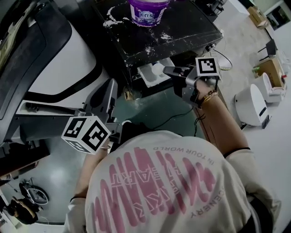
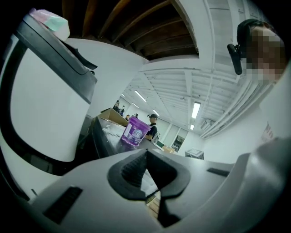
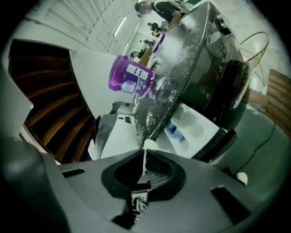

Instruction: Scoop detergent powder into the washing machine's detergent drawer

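1. Far left: a white appliance (image 1: 50,68) with a black curved band, cut off by the frame edge, so its type is unclear.
2. Left gripper (image 1: 110,87) is low left in the head view, beside that appliance and well apart from the drawer. In the left gripper view (image 2: 146,152) its jaws meet at the tips with nothing between them. The hand is hidden under the marker cube (image 1: 86,134).
3. Purple detergent tub (image 1: 148,11) stands upright on the black washing machine top (image 1: 186,27). Its upper part is cut off by the top edge and the label is too small to read.
4. Spilled white powder (image 1: 111,18) is scattered on the top around the tub.
5. Detergent drawer (image 1: 146,79) is pulled out below the front edge of the top. It is white, with compartments clearer in the right gripper view (image 3: 195,125) – whether there is powder inside is hard to make out.
6. White scoop (image 1: 157,69) has its bowl over the drawer. What the bowl holds is not visible.
7. Right gripper (image 1: 166,71) is clamped on the scoop's thin handle, seen edge-on between the pads (image 3: 144,159).
8. Right: a white rounded device (image 1: 250,104) on the floor, well apart from the rest – its type is unclear.
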Tool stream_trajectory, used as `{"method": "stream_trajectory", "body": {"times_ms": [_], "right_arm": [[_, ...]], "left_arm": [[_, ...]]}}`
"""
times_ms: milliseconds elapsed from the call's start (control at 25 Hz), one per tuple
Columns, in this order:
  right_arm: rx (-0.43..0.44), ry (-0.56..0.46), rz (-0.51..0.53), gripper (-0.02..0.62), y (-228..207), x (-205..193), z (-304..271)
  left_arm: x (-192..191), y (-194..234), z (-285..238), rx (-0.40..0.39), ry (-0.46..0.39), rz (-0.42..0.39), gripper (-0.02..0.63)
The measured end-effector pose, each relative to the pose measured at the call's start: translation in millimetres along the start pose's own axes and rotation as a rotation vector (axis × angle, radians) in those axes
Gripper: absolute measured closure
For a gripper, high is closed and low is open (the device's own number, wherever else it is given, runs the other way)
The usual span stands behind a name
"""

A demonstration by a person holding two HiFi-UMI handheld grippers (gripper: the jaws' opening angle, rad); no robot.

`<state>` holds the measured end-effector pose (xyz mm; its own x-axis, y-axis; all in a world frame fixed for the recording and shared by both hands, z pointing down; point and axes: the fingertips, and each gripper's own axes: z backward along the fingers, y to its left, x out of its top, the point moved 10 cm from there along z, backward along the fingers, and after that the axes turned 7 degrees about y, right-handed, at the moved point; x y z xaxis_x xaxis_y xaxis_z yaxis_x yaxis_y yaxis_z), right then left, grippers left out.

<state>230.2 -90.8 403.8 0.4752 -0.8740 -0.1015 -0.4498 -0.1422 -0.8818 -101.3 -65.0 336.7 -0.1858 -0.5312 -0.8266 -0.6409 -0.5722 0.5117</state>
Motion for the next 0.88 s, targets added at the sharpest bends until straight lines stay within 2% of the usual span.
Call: {"method": "stream_trajectory", "body": {"times_ms": [160, 520, 880], "right_arm": [[-0.028, 0.052, 0.055, 0.589, -3.6, -4.1, -1.2], [-0.157, 0.113, 0.267, 0.589, 0.5, -5.6, -11.2], [-0.263, 0.143, 0.431, 0.589, 12.1, -1.6, -27.4]], "left_arm": [[-13.6, -13.4, 16.0, 0.057, -0.027, 0.013, 0.604], [-40.2, -31.8, 51.2, 0.169, -0.074, 0.039, 0.604], [-49.2, -30.7, 76.0, 0.231, -0.106, 0.057, 0.604]]}}
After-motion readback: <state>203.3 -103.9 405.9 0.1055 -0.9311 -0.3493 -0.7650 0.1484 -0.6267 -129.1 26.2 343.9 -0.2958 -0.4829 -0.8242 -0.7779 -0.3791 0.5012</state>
